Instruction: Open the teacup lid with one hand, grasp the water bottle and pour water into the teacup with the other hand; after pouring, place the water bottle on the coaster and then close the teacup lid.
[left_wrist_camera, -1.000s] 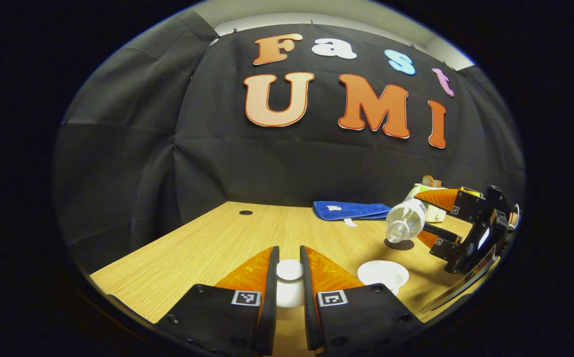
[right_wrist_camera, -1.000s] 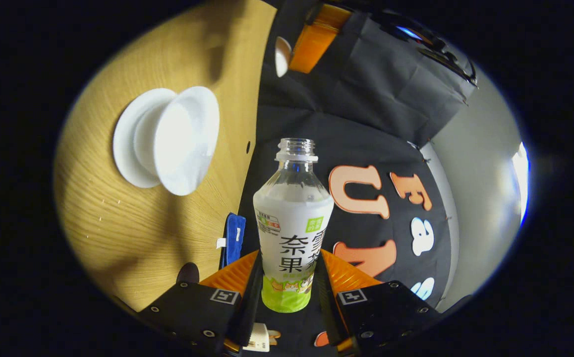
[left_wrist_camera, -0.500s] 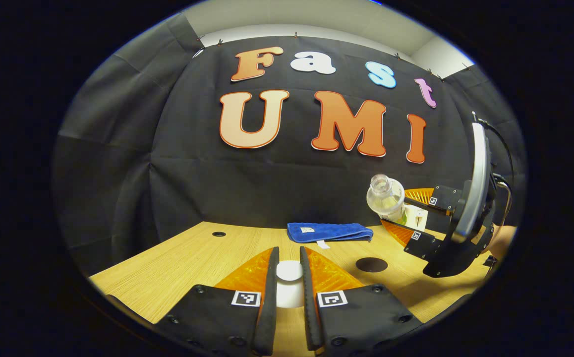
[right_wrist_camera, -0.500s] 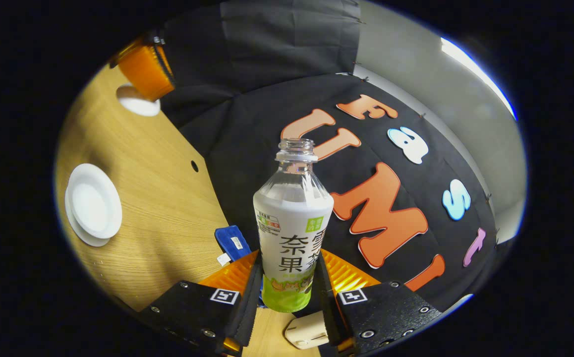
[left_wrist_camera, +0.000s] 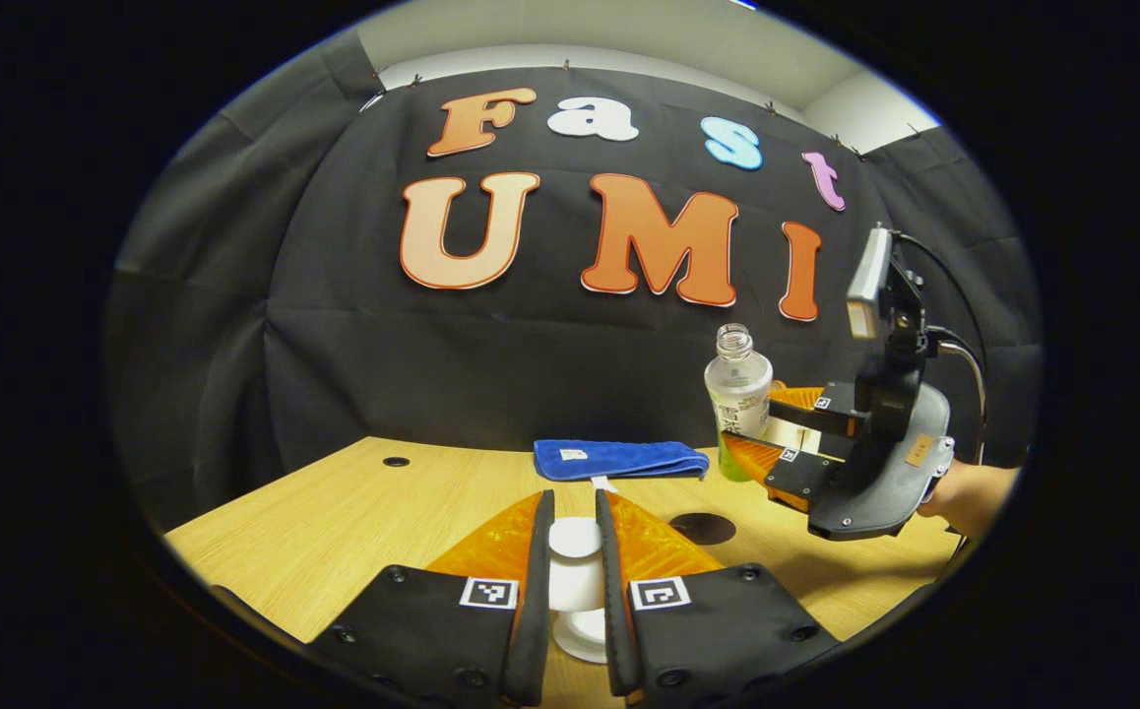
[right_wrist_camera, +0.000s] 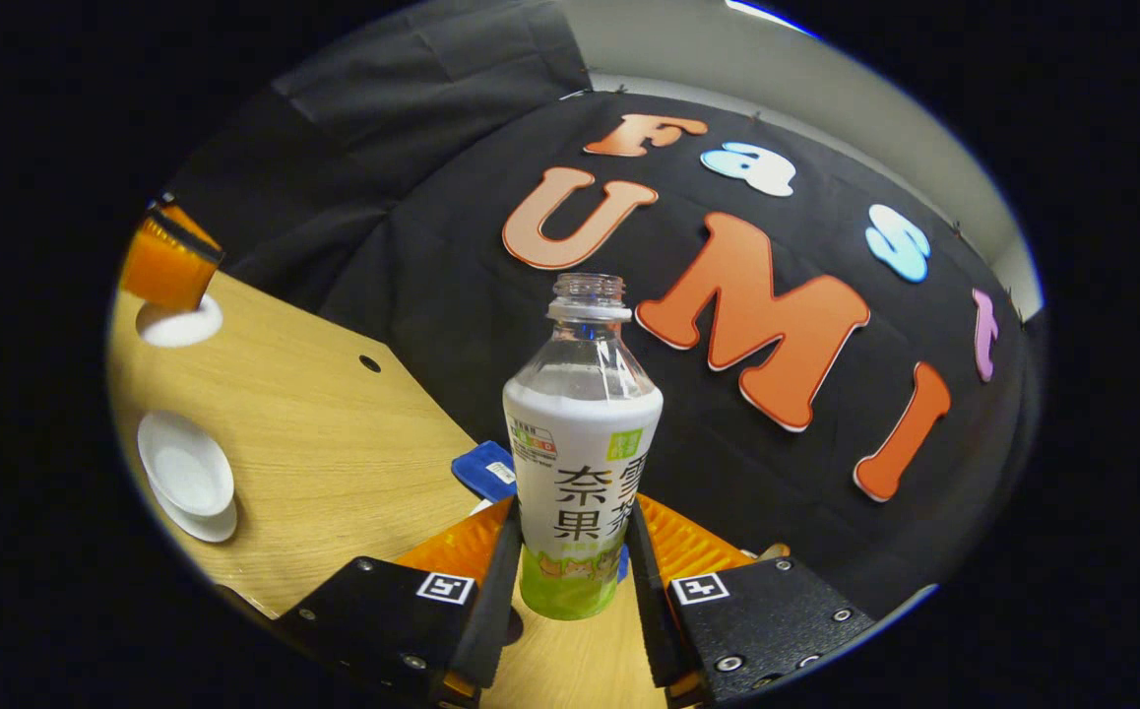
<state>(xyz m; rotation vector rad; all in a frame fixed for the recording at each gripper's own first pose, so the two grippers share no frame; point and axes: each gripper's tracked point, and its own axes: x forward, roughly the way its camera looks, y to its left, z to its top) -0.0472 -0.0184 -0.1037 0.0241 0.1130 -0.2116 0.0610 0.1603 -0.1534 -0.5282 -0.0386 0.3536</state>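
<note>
Upright water bottle (right_wrist_camera: pixel 582 463) clamped, coaster (left_wrist_camera: pixel 702 528) beneath

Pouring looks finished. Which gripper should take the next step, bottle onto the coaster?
Right. The right gripper is shut on the water bottle, near the dark coaster. The left gripper holds the lid.

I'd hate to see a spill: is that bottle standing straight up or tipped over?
Upright. The bottle has its open neck pointing up, held off the table by the right gripper, whose fingers press its sides.

Coaster (left_wrist_camera: pixel 702 528) before towel (left_wrist_camera: pixel 619 458) on table (left_wrist_camera: pixel 353 512)
</note>
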